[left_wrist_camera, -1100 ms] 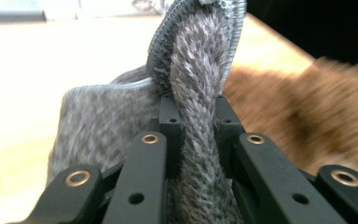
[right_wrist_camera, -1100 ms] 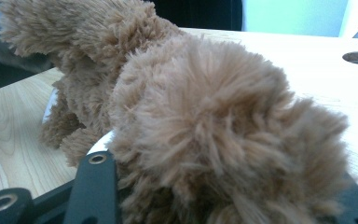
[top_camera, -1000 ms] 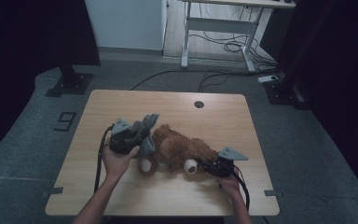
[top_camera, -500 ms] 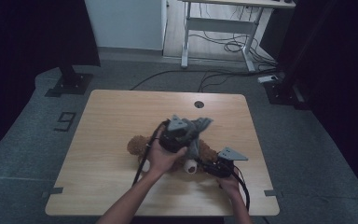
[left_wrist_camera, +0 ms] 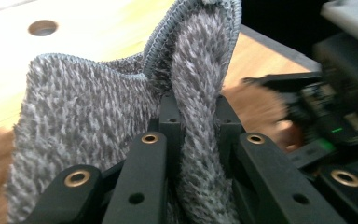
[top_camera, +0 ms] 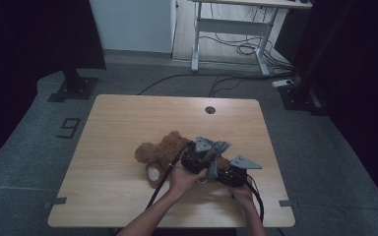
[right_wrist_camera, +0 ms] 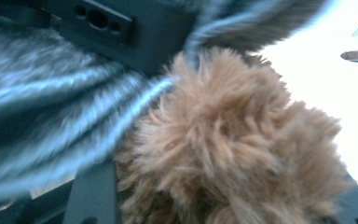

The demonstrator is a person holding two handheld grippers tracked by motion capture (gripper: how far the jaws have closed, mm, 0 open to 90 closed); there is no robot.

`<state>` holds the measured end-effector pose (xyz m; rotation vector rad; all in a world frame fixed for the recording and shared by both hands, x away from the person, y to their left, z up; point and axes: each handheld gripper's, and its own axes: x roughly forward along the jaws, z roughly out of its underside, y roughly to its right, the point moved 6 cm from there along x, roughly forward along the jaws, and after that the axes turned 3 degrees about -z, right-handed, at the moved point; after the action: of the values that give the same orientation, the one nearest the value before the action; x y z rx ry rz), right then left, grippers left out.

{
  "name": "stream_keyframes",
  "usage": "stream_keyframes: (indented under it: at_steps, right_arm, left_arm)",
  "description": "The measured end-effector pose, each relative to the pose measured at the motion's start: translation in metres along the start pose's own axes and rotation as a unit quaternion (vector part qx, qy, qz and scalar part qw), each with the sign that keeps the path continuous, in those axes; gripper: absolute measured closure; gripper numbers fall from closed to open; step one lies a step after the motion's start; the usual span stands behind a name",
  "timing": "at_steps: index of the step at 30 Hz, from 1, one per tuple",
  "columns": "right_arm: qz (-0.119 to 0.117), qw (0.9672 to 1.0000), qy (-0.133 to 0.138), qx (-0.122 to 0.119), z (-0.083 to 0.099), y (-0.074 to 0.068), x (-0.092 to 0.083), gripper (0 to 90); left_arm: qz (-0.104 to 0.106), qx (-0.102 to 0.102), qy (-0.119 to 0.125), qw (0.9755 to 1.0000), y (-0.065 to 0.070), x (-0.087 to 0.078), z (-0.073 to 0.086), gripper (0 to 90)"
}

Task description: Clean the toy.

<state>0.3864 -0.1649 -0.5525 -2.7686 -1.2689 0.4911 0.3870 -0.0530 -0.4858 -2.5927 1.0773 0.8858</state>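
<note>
A brown teddy bear [top_camera: 158, 149] lies on the wooden table [top_camera: 128, 118], with one pale paw [top_camera: 152, 173] turned toward the front edge. My left gripper [top_camera: 207, 156] is shut on a fold of grey fuzzy cloth [top_camera: 218, 148], held over the bear's right part. In the left gripper view the cloth [left_wrist_camera: 74, 107] is pinched between the black jaws of the left gripper [left_wrist_camera: 196, 116]. Just to its right, my right gripper [top_camera: 230, 175] grips the bear; in the right gripper view brown fur [right_wrist_camera: 233, 140] bulges between the jaws and the cloth [right_wrist_camera: 51, 116] is blurred.
A round cable hole [top_camera: 210, 109] sits near the table's far edge. Beyond the table stand a white desk frame [top_camera: 229, 27] with loose cables and black stand bases [top_camera: 74, 88] on the grey floor. The two grippers are nearly touching.
My left hand has carried the grey cloth from the bear's left side rightward across it, ending beside the right gripper. The right gripper has stayed put on the bear.
</note>
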Motion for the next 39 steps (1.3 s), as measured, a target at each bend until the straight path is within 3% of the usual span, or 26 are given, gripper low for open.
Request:
stream_keyframes:
  at_steps: [1,2,3,5,8,10,11,12,15,18,20,21,22,23,24,25,26,29,30,31,32,35,36,37,38,39]
  right_arm:
    - [0.000,1.0000,0.001,0.002,0.000,0.000,0.000,45.8]
    - [0.000,1.0000,0.001,0.002,0.000,0.000,0.000,45.8]
    - [-0.001,1.0000,0.001,0.002,0.000,0.001,0.000,45.8]
    - [-0.004,1.0000,0.001,-0.004,0.000,-0.001,0.001,45.6]
    - [-0.003,1.0000,0.001,-0.006,0.000,-0.002,0.001,45.5]
    - [-0.006,1.0000,0.000,-0.004,0.000,0.000,0.000,45.5]
    - [-0.005,1.0000,0.001,-0.005,0.000,-0.001,0.000,45.5]
    - [-0.005,1.0000,0.001,-0.005,0.000,-0.001,0.000,45.5]
    - [-0.006,1.0000,0.002,-0.004,0.000,0.000,0.000,45.5]
    - [-0.006,1.0000,0.003,-0.002,-0.001,0.001,0.001,45.4]
    - [-0.005,1.0000,0.004,0.000,-0.001,0.001,0.001,45.4]
    - [-0.005,1.0000,0.004,0.002,-0.001,0.001,0.001,45.5]
    - [-0.005,1.0000,0.004,0.002,-0.001,0.001,0.001,45.5]
    - [-0.005,1.0000,0.004,0.003,-0.001,0.001,0.000,45.4]
    - [-0.005,1.0000,0.004,0.003,-0.001,0.001,0.000,45.4]
    - [-0.005,1.0000,0.004,0.003,-0.001,0.001,0.000,45.4]
    - [-0.005,1.0000,0.004,0.003,-0.001,0.001,0.000,45.4]
    - [-0.005,1.0000,0.003,0.002,-0.001,0.001,0.000,45.3]
    - [-0.005,1.0000,0.003,0.002,-0.001,0.001,0.000,45.3]
    - [-0.006,1.0000,0.002,0.000,-0.001,0.001,0.000,45.3]
    - [-0.006,1.0000,0.002,0.000,-0.001,0.001,0.000,45.3]
    - [-0.004,1.0000,0.001,-0.002,0.000,0.001,0.000,45.4]
    - [-0.004,1.0000,-0.001,-0.001,0.000,0.000,-0.001,45.3]
    - [-0.001,1.0000,-0.002,-0.001,0.000,0.001,0.000,45.3]
    - [-0.001,1.0000,-0.002,-0.001,0.000,0.001,0.000,45.3]
    - [-0.002,1.0000,-0.001,-0.003,0.000,0.001,0.000,45.3]
  left_arm:
    - [-0.012,-0.013,-0.002,0.9998,-0.016,-0.006,0.007,78.3]
    - [-0.012,-0.013,-0.002,0.9998,-0.016,-0.006,0.007,78.4]
    - [-0.011,-0.025,-0.003,0.9996,-0.026,-0.009,0.013,78.4]
    - [0.021,-0.059,0.007,0.9980,-0.042,-0.020,0.021,78.7]
    - [0.024,-0.070,0.020,0.9971,-0.049,-0.030,0.020,78.6]
    - [0.015,-0.075,0.029,0.9967,-0.058,-0.038,0.019,78.5]
    - [0.000,-0.075,0.031,0.9967,-0.068,-0.045,0.020,78.4]
    - [0.000,-0.075,0.031,0.9967,-0.068,-0.045,0.020,78.4]
    - [-0.023,-0.084,0.023,0.9959,-0.089,-0.054,0.031,78.5]
    - [-0.016,-0.097,0.026,0.9948,-0.092,-0.057,0.032,78.3]
    - [-0.016,-0.088,0.034,0.9954,-0.088,-0.061,0.026,78.3]
    - [-0.004,-0.074,0.049,0.9961,-0.074,-0.064,0.013,78.2]
    - [-0.004,-0.074,0.049,0.9961,-0.074,-0.064,0.013,78.1]
    - [0.007,-0.057,0.058,0.9967,-0.060,-0.064,0.001,78.1]
    - [0.007,-0.057,0.058,0.9967,-0.060,-0.064,0.001,78.1]
    - [0.020,-0.040,0.062,0.9971,-0.042,-0.061,-0.011,78.1]
    - [0.020,-0.040,0.062,0.9971,-0.042,-0.061,-0.011,78.1]
    - [0.045,-0.014,0.055,0.9974,-0.006,-0.041,-0.024,78.1]
    - [0.045,-0.014,0.055,0.9974,-0.006,-0.041,-0.024,78.1]
    - [0.053,-0.003,0.038,0.9979,0.011,-0.023,-0.020,78.0]
    - [0.053,-0.003,0.038,0.9979,0.011,-0.023,-0.020,78.0]
    - [0.048,0.019,-0.004,0.9987,0.019,0.003,-0.004,77.8]
    - [0.048,0.017,-0.001,0.9987,0.018,0.005,-0.001,77.7]
    - [0.066,-0.013,0.007,0.9977,0.012,0.004,0.002,78.0]
    - [0.066,-0.013,0.007,0.9977,0.012,0.004,0.002,78.0]
    - [0.069,-0.027,0.009,0.9972,0.005,0.000,0.002,78.1]
